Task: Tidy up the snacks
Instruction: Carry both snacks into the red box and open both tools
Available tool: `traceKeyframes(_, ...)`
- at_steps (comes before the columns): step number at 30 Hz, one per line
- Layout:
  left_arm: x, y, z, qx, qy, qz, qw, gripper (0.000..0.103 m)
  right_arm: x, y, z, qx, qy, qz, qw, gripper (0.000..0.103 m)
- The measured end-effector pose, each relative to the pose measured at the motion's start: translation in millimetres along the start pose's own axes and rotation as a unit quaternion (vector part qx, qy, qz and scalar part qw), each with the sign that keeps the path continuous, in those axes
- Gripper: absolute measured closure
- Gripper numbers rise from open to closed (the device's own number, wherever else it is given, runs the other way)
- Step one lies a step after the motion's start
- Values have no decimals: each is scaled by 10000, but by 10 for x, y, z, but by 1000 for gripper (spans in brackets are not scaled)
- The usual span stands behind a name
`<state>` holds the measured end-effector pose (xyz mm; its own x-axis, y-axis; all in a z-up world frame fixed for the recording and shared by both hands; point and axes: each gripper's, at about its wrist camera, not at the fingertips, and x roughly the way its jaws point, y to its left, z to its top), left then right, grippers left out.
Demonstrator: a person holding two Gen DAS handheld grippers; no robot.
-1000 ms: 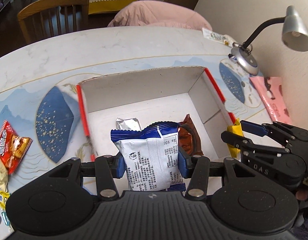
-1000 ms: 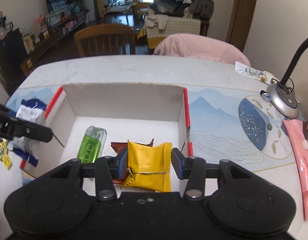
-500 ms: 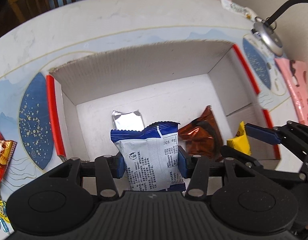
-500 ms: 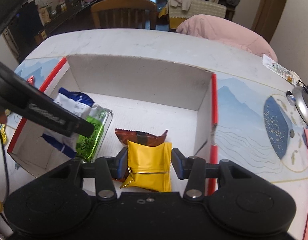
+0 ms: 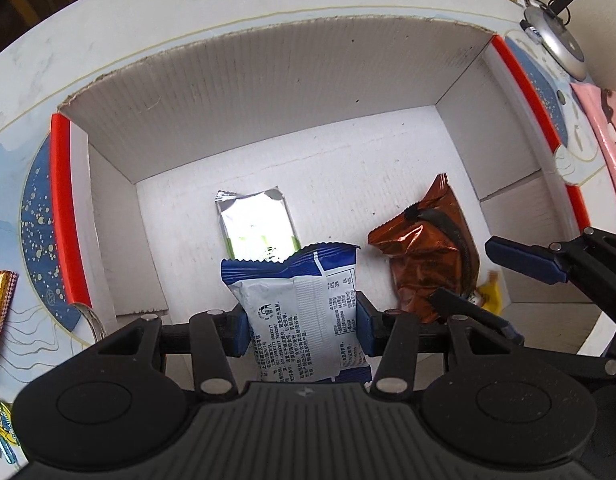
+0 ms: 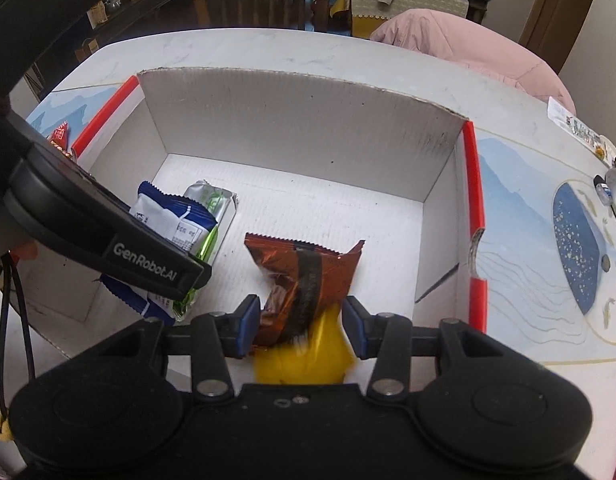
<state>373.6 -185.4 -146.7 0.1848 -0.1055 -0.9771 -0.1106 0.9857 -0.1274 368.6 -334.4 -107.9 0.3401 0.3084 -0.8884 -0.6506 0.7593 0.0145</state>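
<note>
**Both grippers down in the box**

Left gripper (image 5: 302,324) pinching blue-white packet (image 5: 303,312), low centre, over box (image 5: 267,76) floor. Right gripper (image 6: 301,330) clamped on blurred yellow packet (image 6: 303,360), bottom centre, against brown packet (image 6: 308,276). Green bar (image 5: 253,220) lying flat mid-frame.

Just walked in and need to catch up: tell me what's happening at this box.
A person is sorting snacks into a cardboard box with a handheld gripper in each hand. The left gripper is shut on a blue-and-white packet over the box floor. The right gripper has a yellow packet, blurred, between its fingers beside it. A green packet and a brown packet already lie inside.
</note>
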Motion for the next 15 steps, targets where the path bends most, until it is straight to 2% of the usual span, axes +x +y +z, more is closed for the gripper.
traceKeyframes(11,-188,31,-152,10,-305,-97,9995,51,-171,0,-24,121,-247,125,9995,58)
traceKeyframes(15,-357,71,-253,-32,-513,-225,9984,45,-294,-2,-53,222,-368,147,9990,57)
